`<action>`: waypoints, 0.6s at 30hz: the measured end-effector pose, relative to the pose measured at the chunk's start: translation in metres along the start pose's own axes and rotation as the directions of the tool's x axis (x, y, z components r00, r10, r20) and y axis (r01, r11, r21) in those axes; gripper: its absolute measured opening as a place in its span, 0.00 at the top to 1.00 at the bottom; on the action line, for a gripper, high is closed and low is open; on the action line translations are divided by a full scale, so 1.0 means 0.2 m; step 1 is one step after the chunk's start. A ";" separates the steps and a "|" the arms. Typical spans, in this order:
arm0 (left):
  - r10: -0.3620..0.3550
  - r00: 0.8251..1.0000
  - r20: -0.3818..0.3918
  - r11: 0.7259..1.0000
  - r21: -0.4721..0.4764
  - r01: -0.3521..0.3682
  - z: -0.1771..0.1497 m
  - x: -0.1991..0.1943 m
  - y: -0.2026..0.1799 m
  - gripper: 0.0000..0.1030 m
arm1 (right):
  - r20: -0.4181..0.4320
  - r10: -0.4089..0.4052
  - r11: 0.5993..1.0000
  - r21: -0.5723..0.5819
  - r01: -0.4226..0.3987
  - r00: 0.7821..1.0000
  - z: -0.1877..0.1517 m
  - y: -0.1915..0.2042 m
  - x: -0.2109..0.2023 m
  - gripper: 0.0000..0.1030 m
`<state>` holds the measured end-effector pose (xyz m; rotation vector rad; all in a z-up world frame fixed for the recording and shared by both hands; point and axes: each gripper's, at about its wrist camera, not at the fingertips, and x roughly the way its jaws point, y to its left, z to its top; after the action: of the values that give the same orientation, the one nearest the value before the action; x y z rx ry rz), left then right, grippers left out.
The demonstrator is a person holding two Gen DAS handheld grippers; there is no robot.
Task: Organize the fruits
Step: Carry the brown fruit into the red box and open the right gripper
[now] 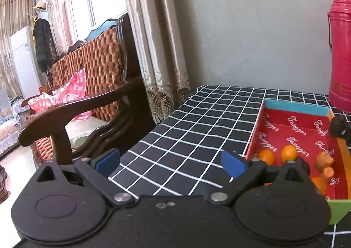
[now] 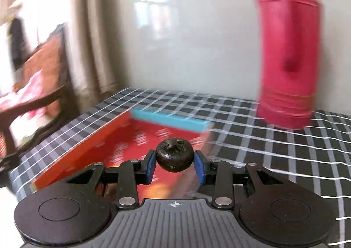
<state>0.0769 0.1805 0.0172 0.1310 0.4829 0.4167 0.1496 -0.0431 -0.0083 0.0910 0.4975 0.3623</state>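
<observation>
My right gripper [image 2: 174,162] is shut on a dark round mangosteen [image 2: 174,157] and holds it above the red box [image 2: 122,144]; this view is blurred by motion. In the left wrist view the same red box [image 1: 291,131] with a blue far wall sits on the checked cloth and holds several oranges [image 1: 289,153] and carrot pieces [image 1: 324,159]. The right gripper [image 1: 340,128] shows dark at the box's right rim. My left gripper [image 1: 171,163] is open and empty, low over the cloth left of the box.
A tall red thermos [image 1: 340,50] stands behind the box near the wall, and shows in the right wrist view [image 2: 287,50]. A wooden sofa [image 1: 87,85] with a pink checked bag stands left of the table edge [image 1: 166,118]. Curtains hang behind.
</observation>
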 end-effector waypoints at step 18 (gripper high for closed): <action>-0.197 0.980 -0.011 0.979 -0.048 0.196 0.09 -0.31 0.01 0.06 | 0.022 -0.095 0.987 0.129 0.091 0.995 -0.10 0.09 -0.51 0.00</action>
<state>0.0340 0.1559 0.0601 0.0346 0.4962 0.2353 0.0506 -0.0628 0.0236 0.1964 0.4952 0.2372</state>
